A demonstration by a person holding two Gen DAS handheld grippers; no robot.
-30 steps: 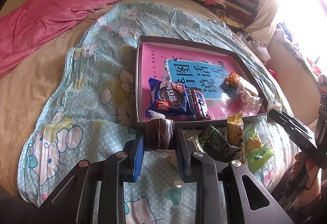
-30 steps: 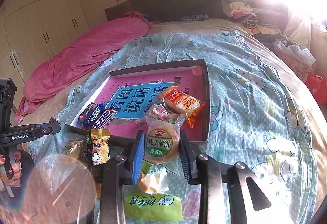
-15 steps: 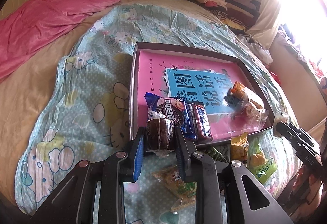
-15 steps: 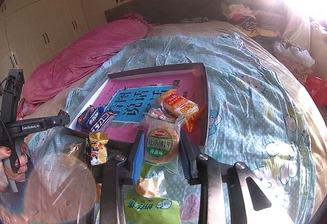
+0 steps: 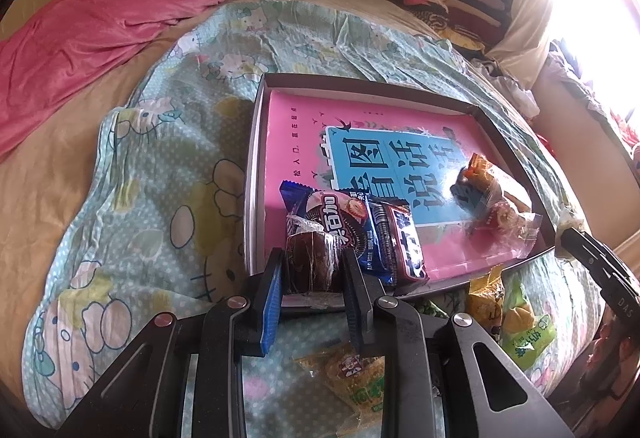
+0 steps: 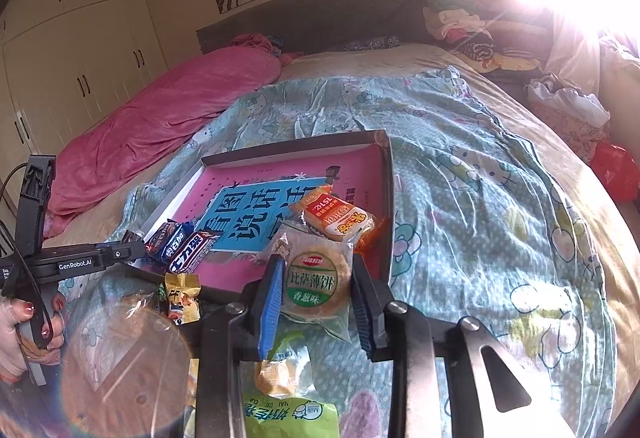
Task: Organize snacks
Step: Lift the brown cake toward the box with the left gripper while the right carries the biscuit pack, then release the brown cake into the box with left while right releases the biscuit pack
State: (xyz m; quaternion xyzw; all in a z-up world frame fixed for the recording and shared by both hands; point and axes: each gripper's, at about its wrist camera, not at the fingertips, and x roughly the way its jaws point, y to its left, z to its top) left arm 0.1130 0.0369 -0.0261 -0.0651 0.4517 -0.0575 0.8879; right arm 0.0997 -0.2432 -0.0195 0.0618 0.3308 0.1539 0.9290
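Leftmost, pink quilt: lay bunched along the far left side of the bed, well apart from the snacks.
Bedspread: pale blue with cartoon cats, spread over the bed under everything.
Left gripper: its jaws pinched a dark brown cake in clear wrap, held over the near left corner of the tray.
Tray: a shallow dark-rimmed box lying flat on the bedspread, with a pink-and-blue book cover lining its floor.
Blue biscuit packs: lay inside the tray at its near left, just beside the held cake.
Orange snack pack: rested inside the tray toward its right wall.
Right gripper: its jaws pinched a round cracker in a clear pack with a green label, held over the tray's near edge, just in front of the orange pack.
Yellow candy pack: lay on the bedspread outside the tray's near edge.
Green milk-snack bag: lay on the bedspread below the right gripper, outside the tray.
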